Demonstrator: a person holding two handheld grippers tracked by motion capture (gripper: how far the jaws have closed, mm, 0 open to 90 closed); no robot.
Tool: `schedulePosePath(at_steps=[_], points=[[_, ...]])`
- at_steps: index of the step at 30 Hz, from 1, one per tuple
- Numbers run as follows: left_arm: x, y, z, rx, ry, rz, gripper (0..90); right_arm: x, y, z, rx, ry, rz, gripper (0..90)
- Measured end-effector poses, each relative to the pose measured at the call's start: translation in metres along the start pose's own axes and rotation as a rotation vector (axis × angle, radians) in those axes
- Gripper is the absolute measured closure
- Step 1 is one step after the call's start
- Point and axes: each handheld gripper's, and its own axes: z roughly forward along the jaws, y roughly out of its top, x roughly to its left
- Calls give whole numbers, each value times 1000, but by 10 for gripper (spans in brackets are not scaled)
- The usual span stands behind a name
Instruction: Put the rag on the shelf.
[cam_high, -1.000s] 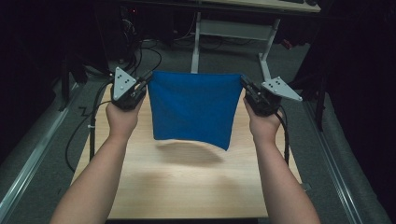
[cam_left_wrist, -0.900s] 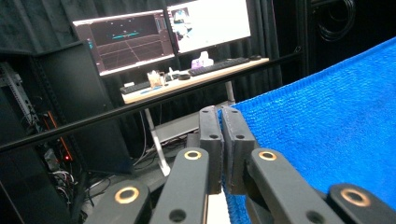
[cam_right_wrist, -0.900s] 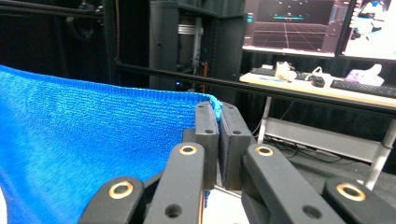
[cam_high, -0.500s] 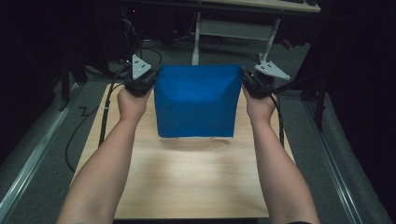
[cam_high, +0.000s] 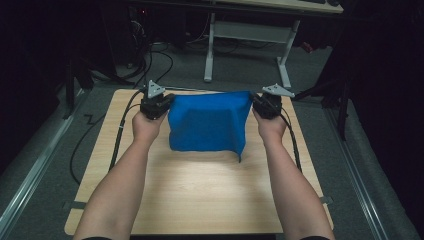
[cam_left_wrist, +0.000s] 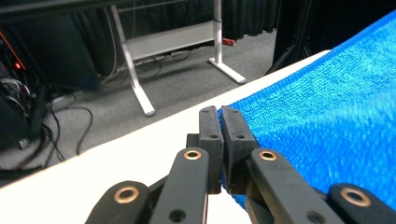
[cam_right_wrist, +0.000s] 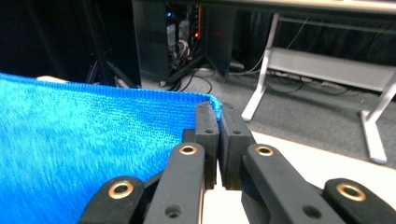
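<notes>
The left gripper (cam_high: 161, 106) and right gripper (cam_high: 261, 105) each pinch a top corner of the blue terry-cloth towel (cam_high: 209, 122), stretched between them above the far half of the light wooden table (cam_high: 200, 195). Lowering both evenly should lay it flat; its taut edge runs left-right, its free edge drooping toward the person.

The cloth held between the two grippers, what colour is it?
The cloth is plain bright blue, seen best in the high view.

The worktop (cam_high: 200, 200) is overlooked from high on the near side; the blue cloth (cam_high: 207, 125) is shared with two close, far-facing tool views.
</notes>
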Motion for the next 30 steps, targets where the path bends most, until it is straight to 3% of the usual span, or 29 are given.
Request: schedulePosePath(at_steps=[10, 16, 30], points=[[-8, -29, -2, 34, -22, -29, 880, 2, -39, 1, 63, 37, 60, 885], [-10, -45, -2, 44, -57, -65, 880, 9, -50, 2, 108, 56, 49, 884], [-19, -78, 2, 82, -107, -92, 878, 18, -80, 4, 167, 92, 64, 882]])
